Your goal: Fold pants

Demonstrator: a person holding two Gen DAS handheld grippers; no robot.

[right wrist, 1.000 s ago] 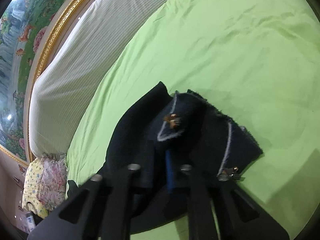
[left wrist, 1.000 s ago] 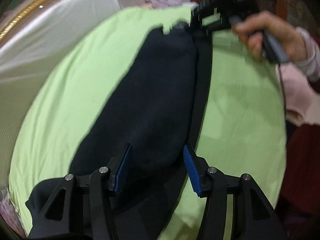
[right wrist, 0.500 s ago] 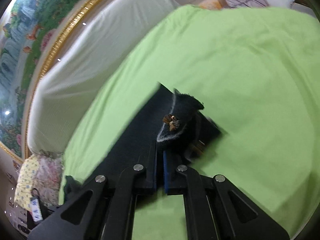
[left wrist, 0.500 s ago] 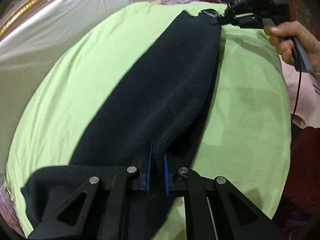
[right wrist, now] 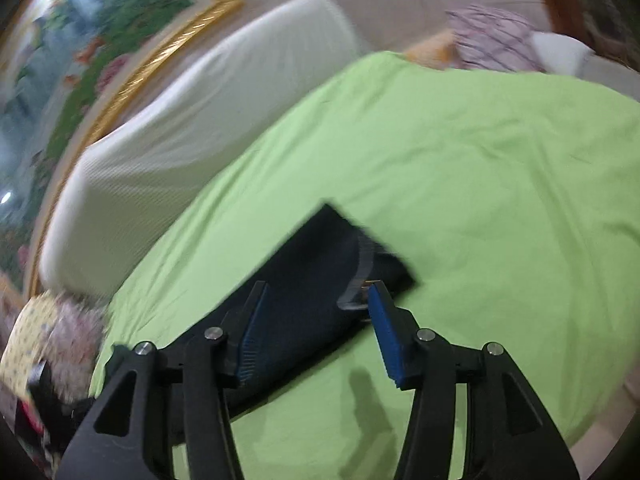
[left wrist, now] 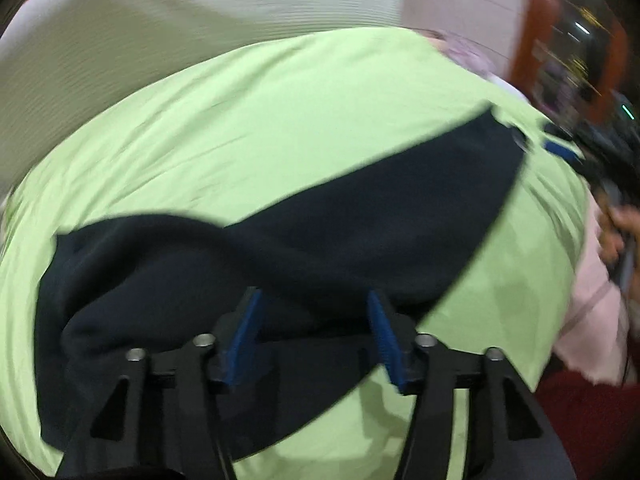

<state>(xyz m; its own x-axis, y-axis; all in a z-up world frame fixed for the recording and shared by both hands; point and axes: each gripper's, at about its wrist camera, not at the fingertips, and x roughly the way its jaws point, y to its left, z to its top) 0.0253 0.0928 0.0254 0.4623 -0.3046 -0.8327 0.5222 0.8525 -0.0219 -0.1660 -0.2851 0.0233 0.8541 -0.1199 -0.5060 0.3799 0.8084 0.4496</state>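
Dark navy pants [left wrist: 360, 224] lie stretched across the light green sheet [left wrist: 280, 120], from lower left to upper right. My left gripper [left wrist: 314, 320] hovers over their near end, jaws opening, blue pads apart, cloth beneath them and not pinched. At the far end my right gripper [left wrist: 560, 148] shows blurred, held by a hand [left wrist: 616, 232]. In the right wrist view the pants' end with grey trim [right wrist: 360, 276] rests on the sheet [right wrist: 480, 184]. My right gripper [right wrist: 316, 320] is opening over it, its pads clear of the cloth.
A white ribbed cushion [right wrist: 180, 140] borders the sheet, with a gold-framed painting [right wrist: 120, 40] behind it. A striped pillow [right wrist: 492, 36] lies at the far end. Floral cloth [right wrist: 52, 328] sits at lower left. A pink sleeve [left wrist: 592, 300] and dark red cloth [left wrist: 592, 420] are at the right.
Half a second ago both grippers were shut on the pants' ends. Both have since opened and let go, and the pants now lie on the sheet. The left view has rolled.
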